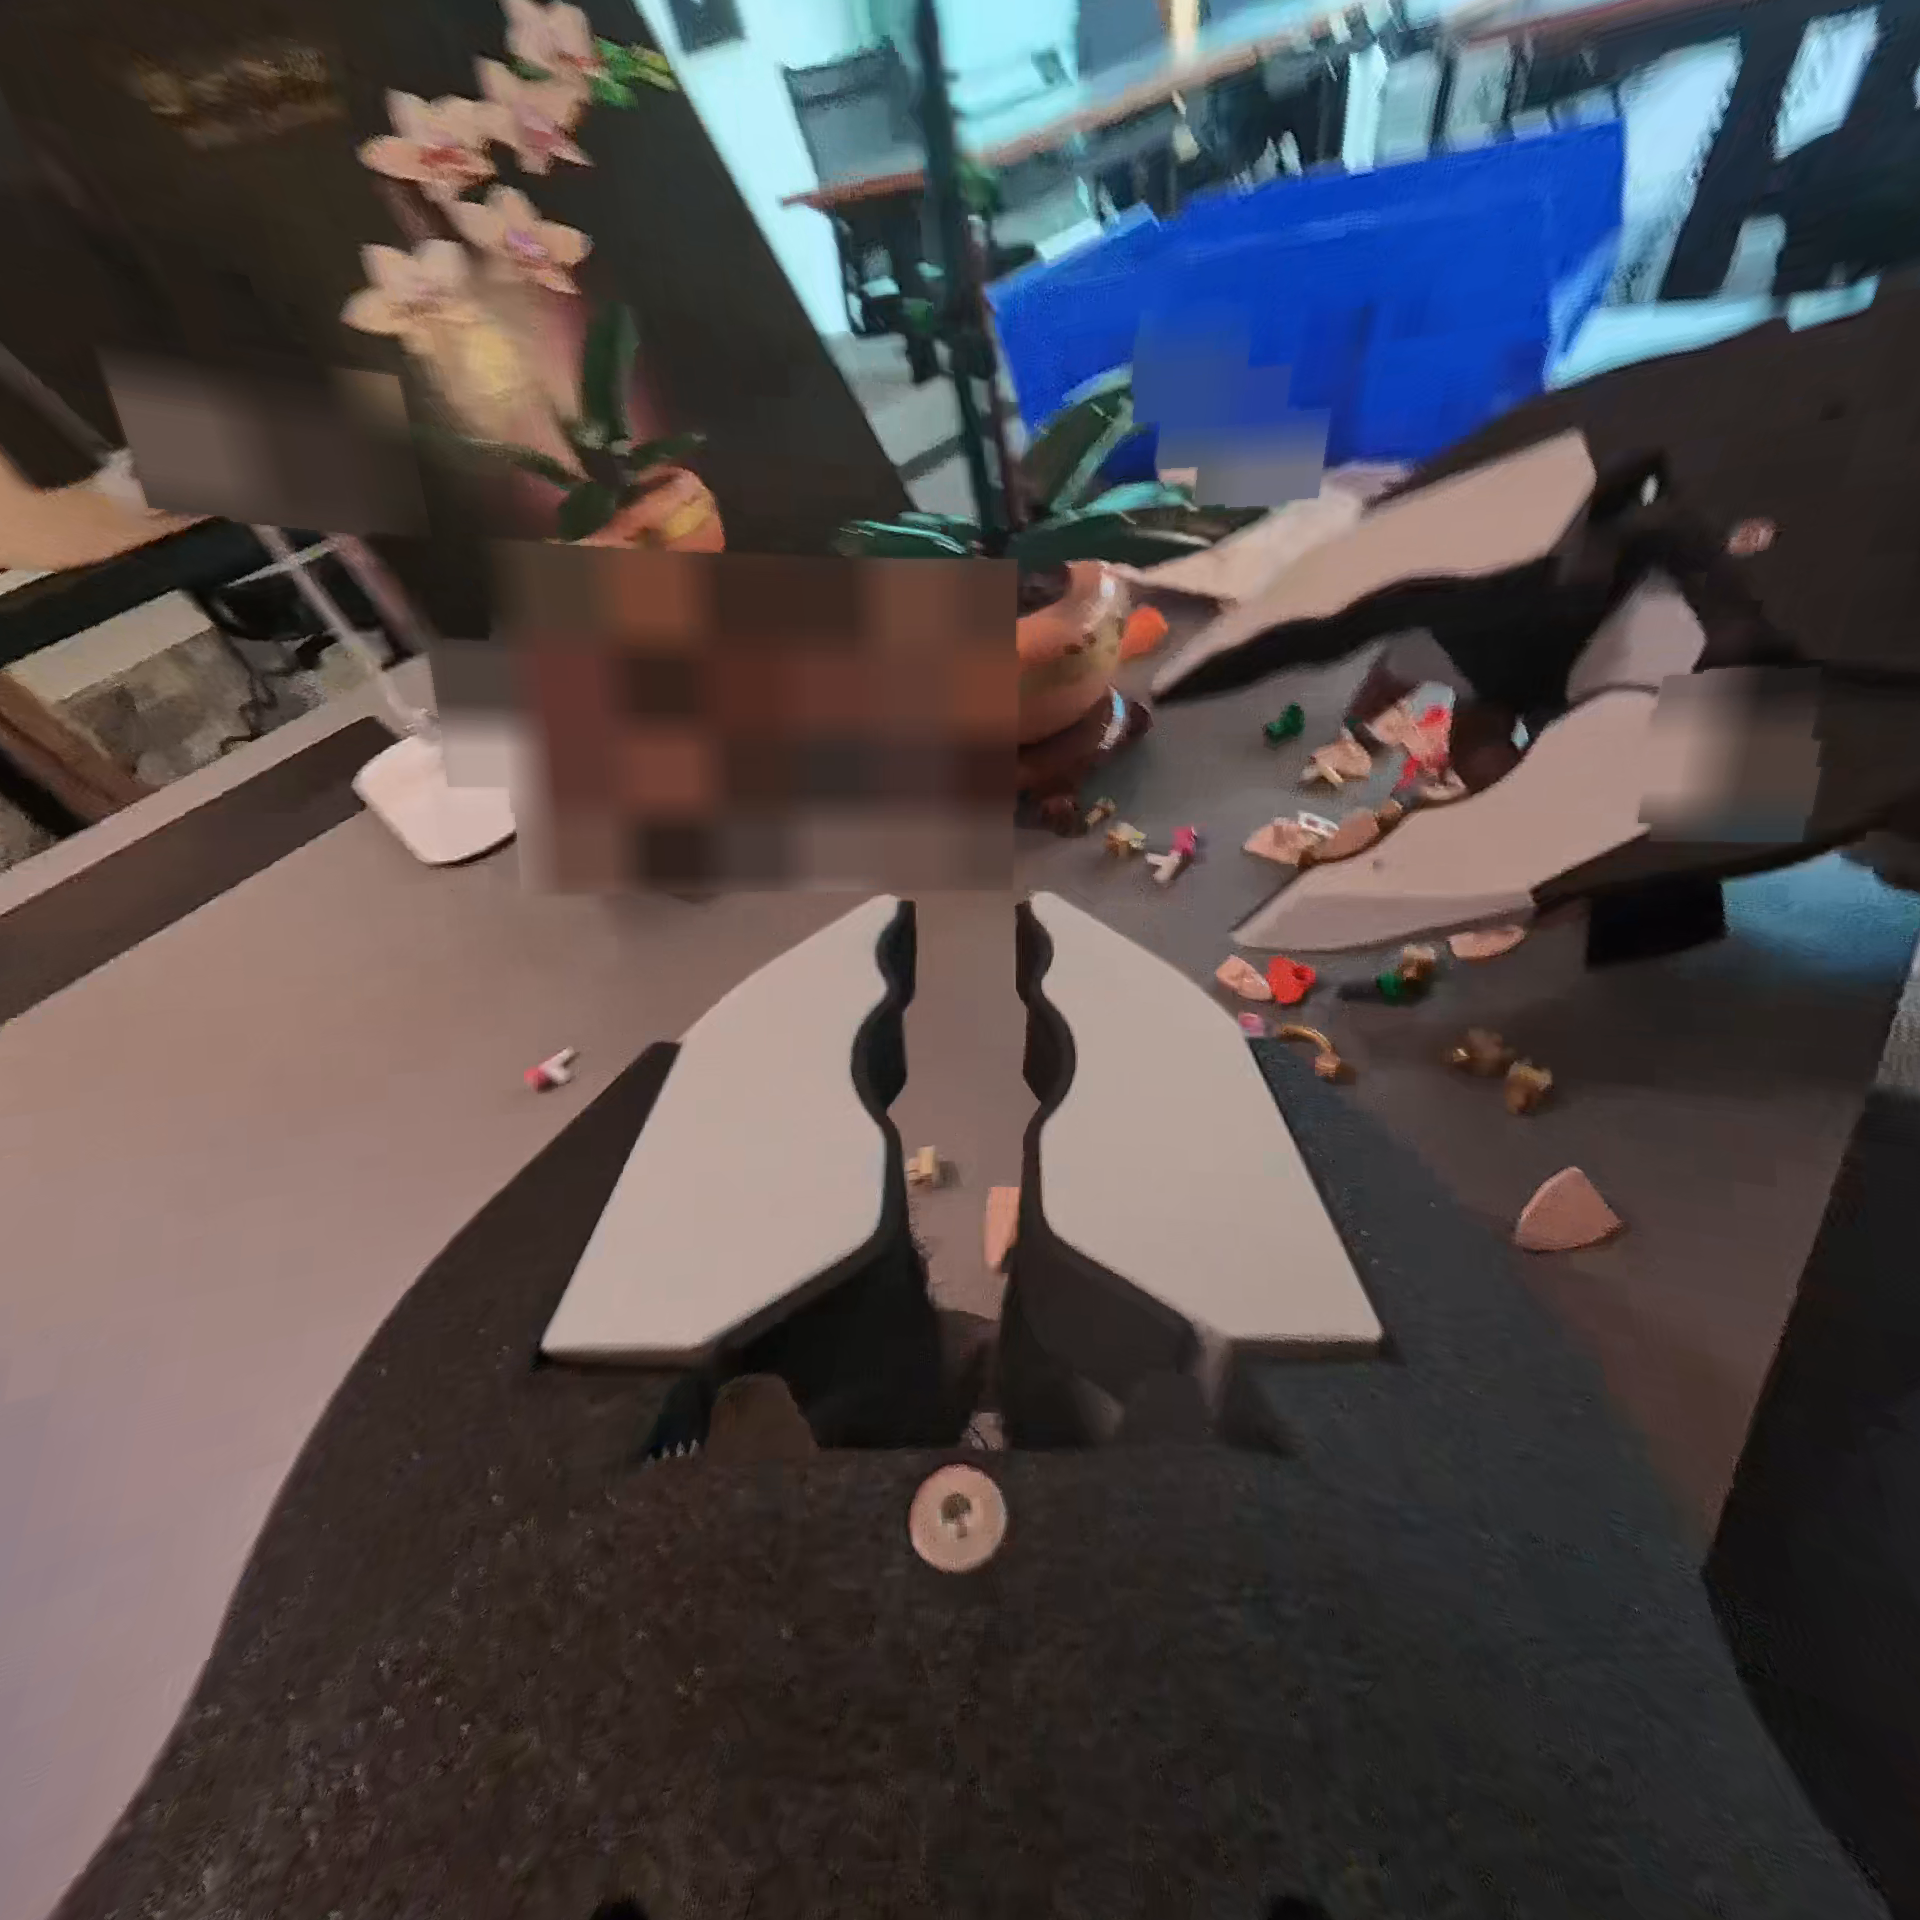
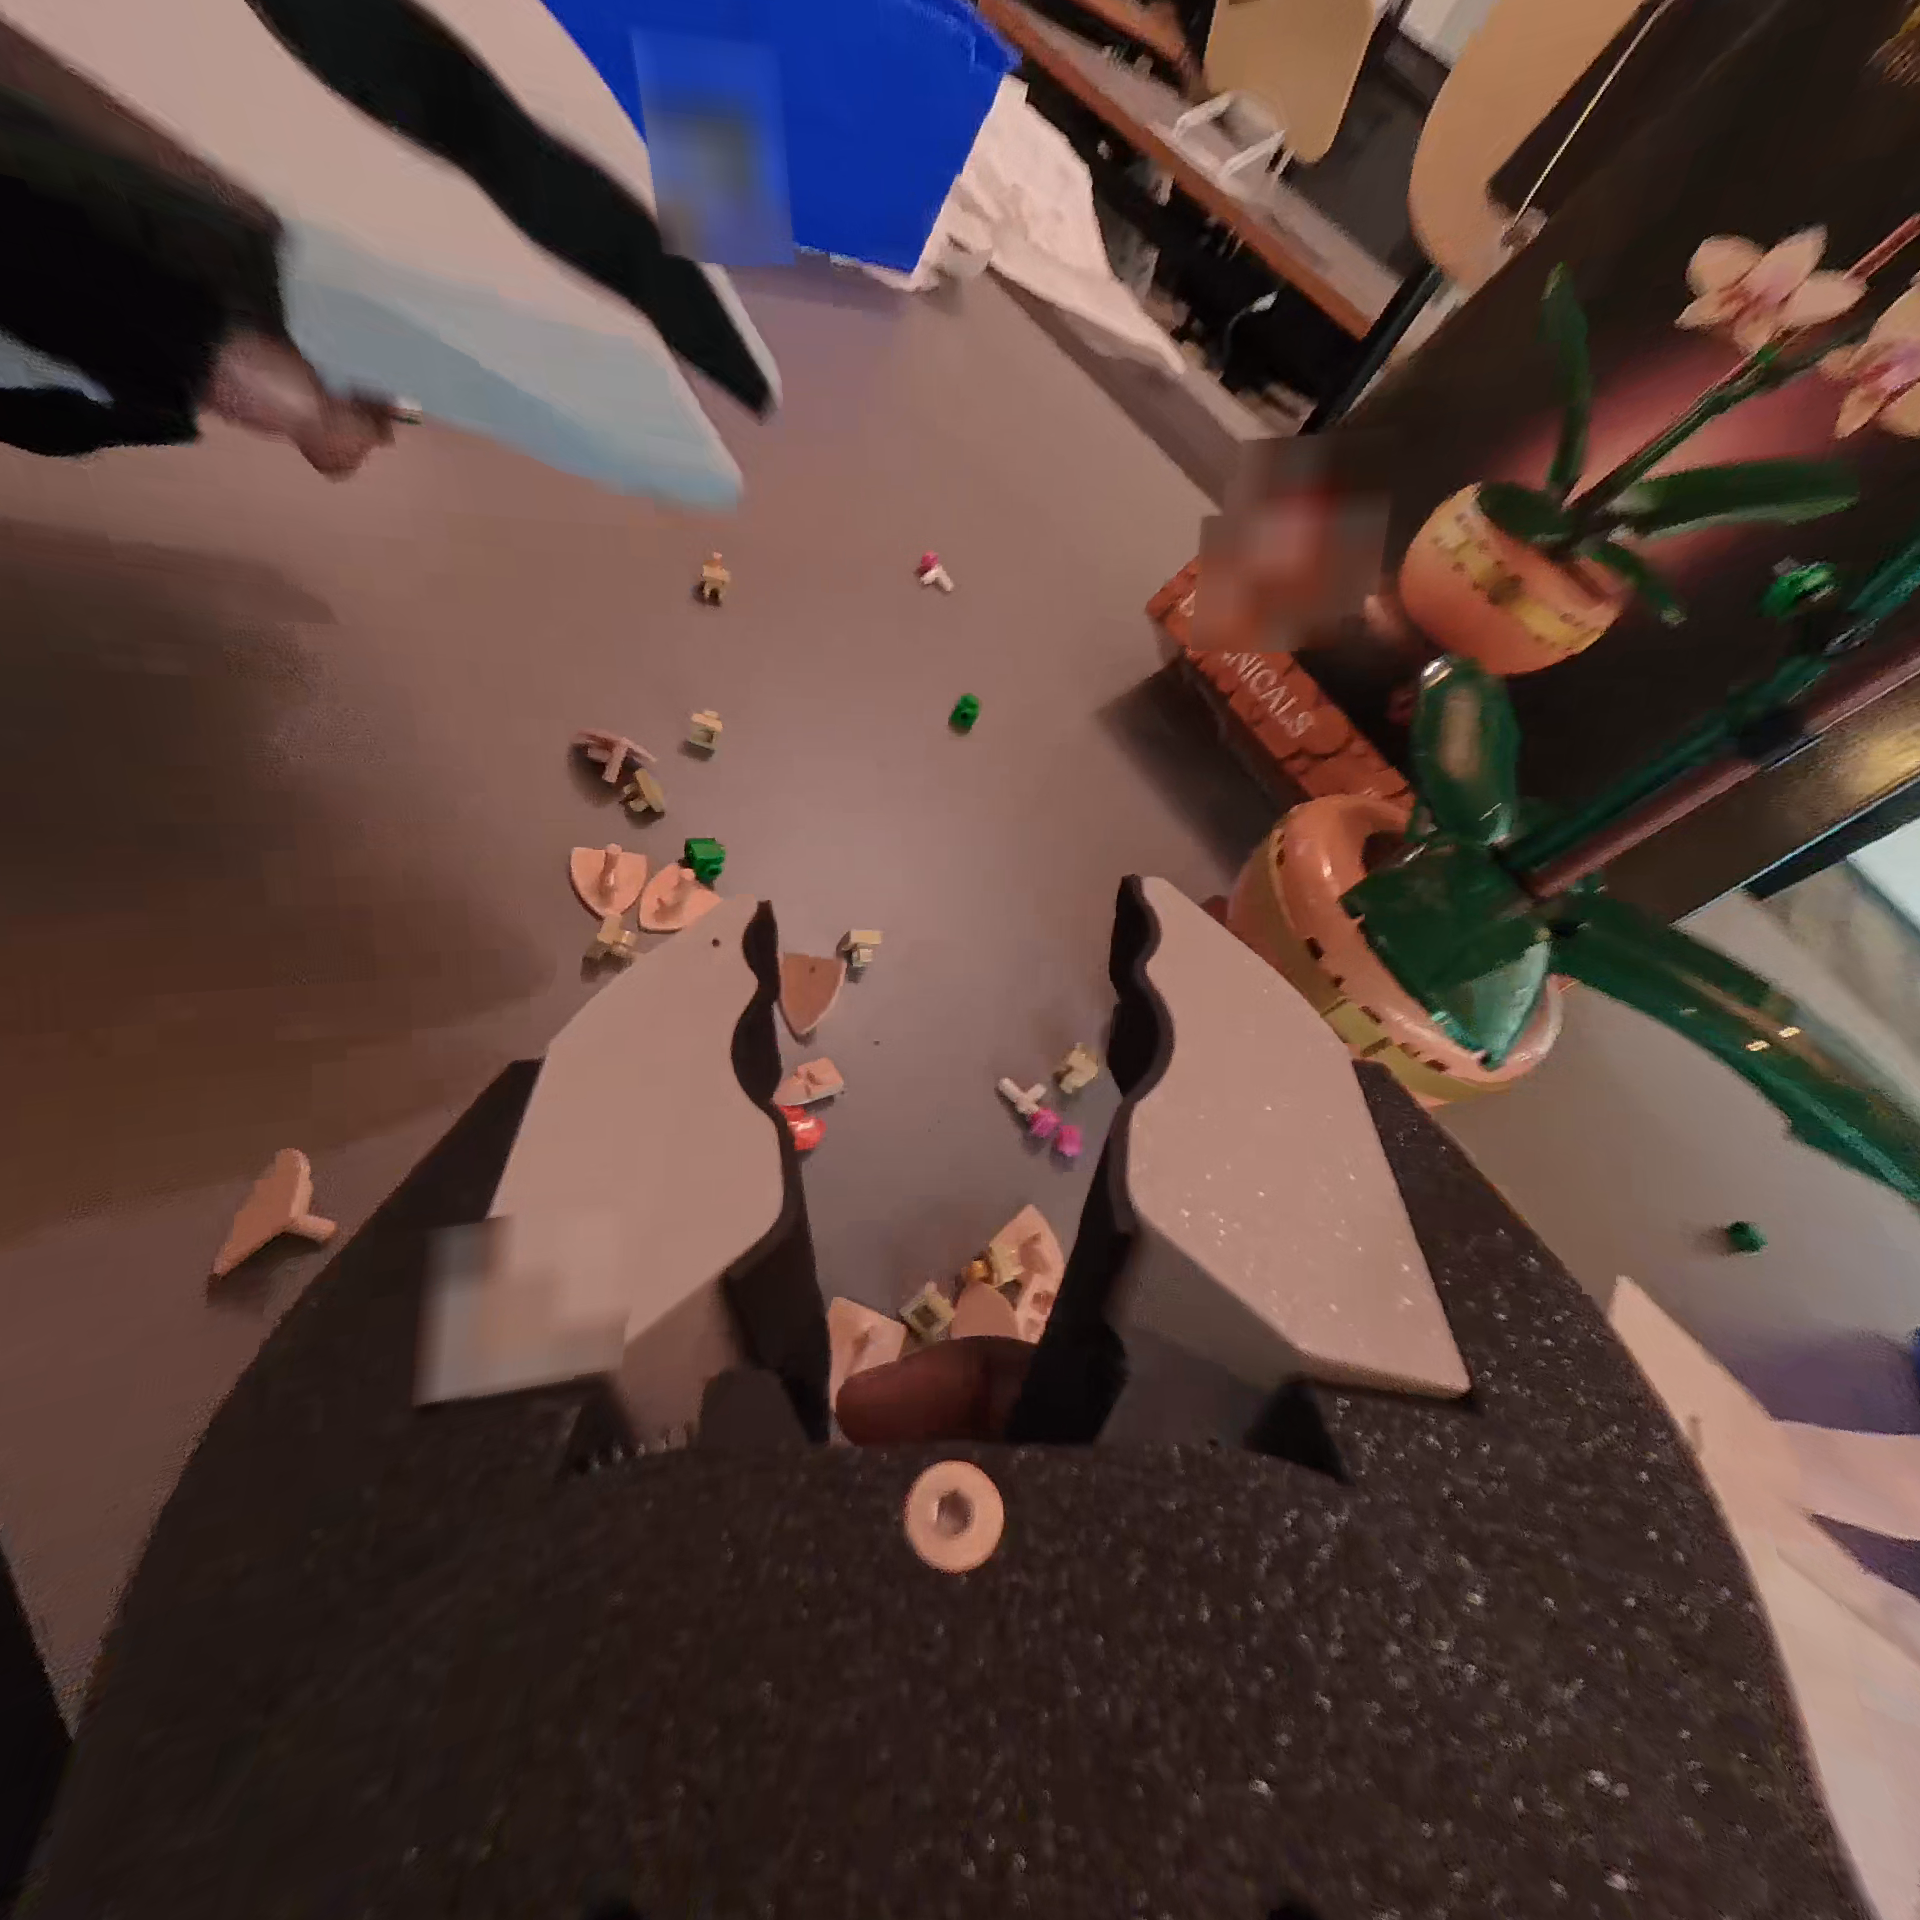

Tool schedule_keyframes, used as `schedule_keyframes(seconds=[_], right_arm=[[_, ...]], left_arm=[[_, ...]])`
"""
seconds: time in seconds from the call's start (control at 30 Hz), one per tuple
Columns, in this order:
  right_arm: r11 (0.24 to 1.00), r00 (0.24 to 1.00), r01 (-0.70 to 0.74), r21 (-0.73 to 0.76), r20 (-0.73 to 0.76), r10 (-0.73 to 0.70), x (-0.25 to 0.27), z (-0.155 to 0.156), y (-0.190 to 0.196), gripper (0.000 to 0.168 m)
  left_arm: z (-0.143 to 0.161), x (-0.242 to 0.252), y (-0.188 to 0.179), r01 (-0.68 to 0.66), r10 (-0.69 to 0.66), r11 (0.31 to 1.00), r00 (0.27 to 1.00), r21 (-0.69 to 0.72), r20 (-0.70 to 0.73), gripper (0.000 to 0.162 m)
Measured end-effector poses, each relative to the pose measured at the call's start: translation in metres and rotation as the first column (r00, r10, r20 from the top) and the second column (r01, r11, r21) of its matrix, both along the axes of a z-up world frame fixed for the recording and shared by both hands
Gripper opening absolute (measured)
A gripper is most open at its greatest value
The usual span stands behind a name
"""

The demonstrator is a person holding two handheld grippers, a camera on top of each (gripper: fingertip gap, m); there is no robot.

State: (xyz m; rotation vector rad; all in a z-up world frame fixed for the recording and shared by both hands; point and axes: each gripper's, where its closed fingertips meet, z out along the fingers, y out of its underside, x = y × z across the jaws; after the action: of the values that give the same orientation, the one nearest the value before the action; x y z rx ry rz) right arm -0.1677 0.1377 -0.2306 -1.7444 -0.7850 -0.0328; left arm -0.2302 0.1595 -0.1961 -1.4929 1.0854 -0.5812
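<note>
My left gripper hovers over the grey table, jaws narrowly parted and empty. A small tan brick piece and a pale piece lie on the table under its gap. My right gripper is wide open and empty, low over scattered toy brick pieces. A pale pink petal, a red piece, a magenta and white piece and a small pile lie between its fingers. The right gripper also shows in the left wrist view. The left gripper shows in the right wrist view.
A brick-built orchid in a pink pot stands right of the right gripper and shows in the left wrist view. A dark box with an orchid picture stands behind it. A blue bin and a white lamp base are farther off.
</note>
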Motion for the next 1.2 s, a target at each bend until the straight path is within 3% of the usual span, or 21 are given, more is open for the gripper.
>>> schedule_keyframes(seconds=[0.07, 0.1, 0.17, 0.27, 0.37, 0.43, 0.47, 0.7, 0.93, 1.03, 1.2], right_arm=[[0.996, 0.999, -0.021, 0.091, 0.027, 0.018, -0.003, 0.011, -0.004, 0.056], [0.988, 0.998, -0.051, 0.143, 0.039, 0.046, -0.007, 0.018, -0.007, 0.045], [0.966, 0.986, -0.147, 0.215, 0.111, 0.126, -0.012, 0.028, -0.019, 0.012], [0.965, 0.973, -0.141, 0.222, 0.209, 0.094, 0.013, 0.033, -0.025, 0.004], [0.99, 0.982, -0.062, -0.127, 0.17, 0.083, 0.051, -0.005, -0.026, 0.008], [0.977, 0.993, 0.011, -0.212, 0.119, 0.015, 0.071, -0.019, -0.02, 0.011], [0.97, 0.995, 0.005, -0.242, 0.094, 0.018, 0.072, -0.024, -0.018, 0.013], [0.888, 1.0, 0.004, -0.46, 0.001, -0.004, 0.063, -0.051, 0.003, 0.015], [0.886, 1.0, -0.013, -0.464, 0.0, 0.014, 0.053, -0.054, 0.013, 0.016], [0.884, 0.999, -0.03, -0.467, 0.004, 0.036, 0.048, -0.056, 0.015, 0.006], [0.902, 0.997, -0.073, -0.425, 0.001, 0.081, 0.041, -0.048, 0.01, 0.0]], left_arm=[[-0.008, 0.021, -0.009, 0.06, -0.058, 0.998, 0.995, 0.028, -0.079, 0.013], [-0.01, 0.03, -0.013, 0.091, -0.087, 0.995, 0.992, 0.044, -0.087, 0.009], [-0.005, 0.04, -0.014, 0.097, -0.093, 0.992, 0.994, 0.075, -0.052, 0.004], [0.012, 0.033, -0.003, 0.027, -0.034, 0.994, 0.997, 0.105, 0.072, 0.004], [0.024, 0.016, 0.007, -0.017, 0.002, 0.997, 0.981, 0.075, 0.193, 0.03], [0.031, 0.007, 0.012, -0.044, 0.03, 0.998, 0.964, 0.045, 0.264, 0.072], [0.032, 0.003, 0.014, -0.05, 0.04, 0.998, 0.957, 0.029, 0.287, 0.078], [0.044, -0.001, 0.002, -0.017, -0.016, 0.996, 0.94, 0.093, 0.34, 0.066], [0.038, -0.003, 0.003, -0.021, -0.025, 0.985, 0.964, 0.169, 0.266, 0.061], [0.035, 0.0, 0.001, 0.015, -0.059, 0.986, 0.964, 0.169, 0.261, 0.057], [0.028, 0.006, -0.011, 0.122, -0.154, 0.982, 0.961, 0.145, 0.229, 0.037]])
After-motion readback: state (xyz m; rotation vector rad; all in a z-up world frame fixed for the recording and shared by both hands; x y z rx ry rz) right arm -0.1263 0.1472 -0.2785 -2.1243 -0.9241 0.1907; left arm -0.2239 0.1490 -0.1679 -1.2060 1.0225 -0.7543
